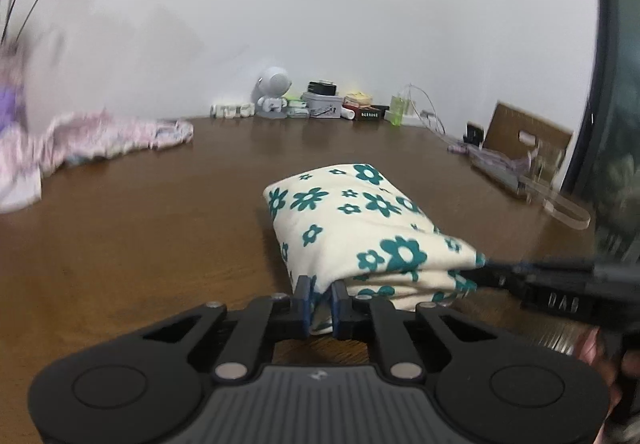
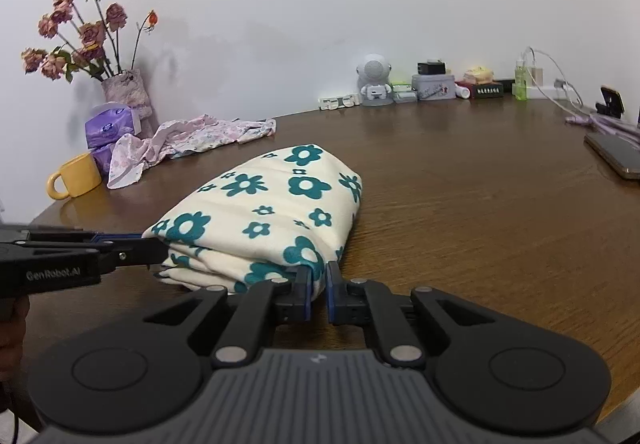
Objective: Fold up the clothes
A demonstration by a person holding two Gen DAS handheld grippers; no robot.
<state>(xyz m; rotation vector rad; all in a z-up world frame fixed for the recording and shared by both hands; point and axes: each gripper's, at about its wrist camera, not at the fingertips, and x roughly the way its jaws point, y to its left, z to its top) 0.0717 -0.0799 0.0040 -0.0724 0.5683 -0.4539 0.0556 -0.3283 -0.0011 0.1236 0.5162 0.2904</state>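
A cream garment with teal flowers (image 1: 360, 228) (image 2: 272, 212) lies folded in a thick bundle on the brown wooden table (image 1: 140, 224) (image 2: 480, 204). My left gripper (image 1: 321, 298) is shut on the bundle's near left corner, with cloth pinched between its blue pads. My right gripper (image 2: 318, 290) is shut on the near right corner, the fabric edge caught between its pads. Each gripper shows in the other's view: the right one (image 1: 486, 270) at the bundle's right end, the left one (image 2: 158, 248) at its left end.
A crumpled pink floral garment (image 2: 192, 140) (image 1: 100, 140) lies at the back left, beside a yellow mug (image 2: 76, 176), a purple tissue pack (image 2: 108, 128) and a vase of dried roses (image 2: 128, 92). Small boxes and a white robot figure (image 2: 374, 80) line the wall. A phone (image 2: 616, 160) lies right.
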